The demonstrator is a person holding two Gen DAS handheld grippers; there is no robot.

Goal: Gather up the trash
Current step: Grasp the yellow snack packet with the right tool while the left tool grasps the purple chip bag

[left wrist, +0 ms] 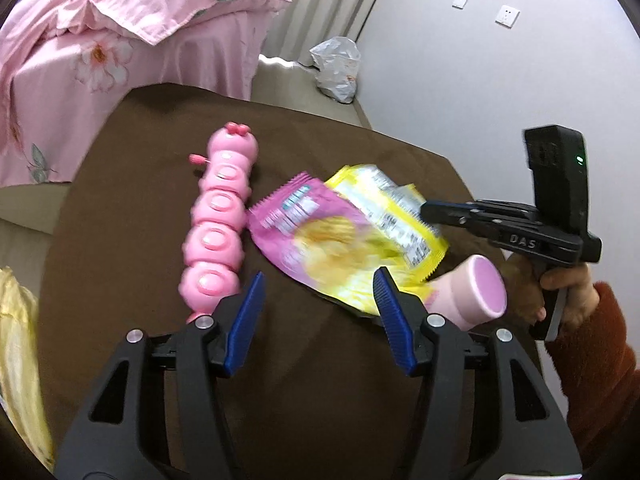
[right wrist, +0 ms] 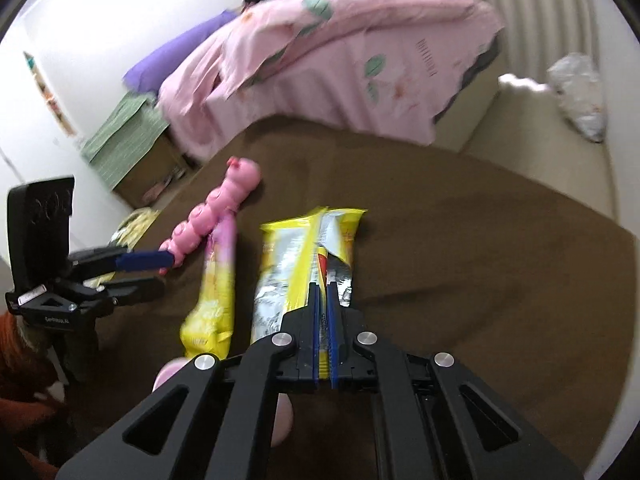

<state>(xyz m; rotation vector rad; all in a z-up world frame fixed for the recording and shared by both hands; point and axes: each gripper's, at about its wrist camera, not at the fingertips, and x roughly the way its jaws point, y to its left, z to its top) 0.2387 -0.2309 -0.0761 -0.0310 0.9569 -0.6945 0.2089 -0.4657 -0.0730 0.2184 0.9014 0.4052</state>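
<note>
Yellow wrapper (right wrist: 296,264) long axis running near to far on brown surface (right wrist: 480,260), right gripper (right wrist: 323,300) angled downward, clamped on its near end, left gripper (left wrist: 320,300) apart, empty.

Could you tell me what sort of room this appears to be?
Most likely a bedroom: a bed with pink floral bedding and a purple pillow stands beyond the brown cloth-covered surface, with pleated curtains behind.

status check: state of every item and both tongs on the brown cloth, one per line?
left tongs: open, nothing between the pads, above the brown cloth
right tongs: shut on yellow wrapper
yellow wrapper: opened, crumpled, pinched at one edge
pink-and-yellow wrapper: lying flat, partly under the yellow one, not gripped
pink caterpillar toy: lying on the cloth, untouched
pink cup: tipped on its side
</note>
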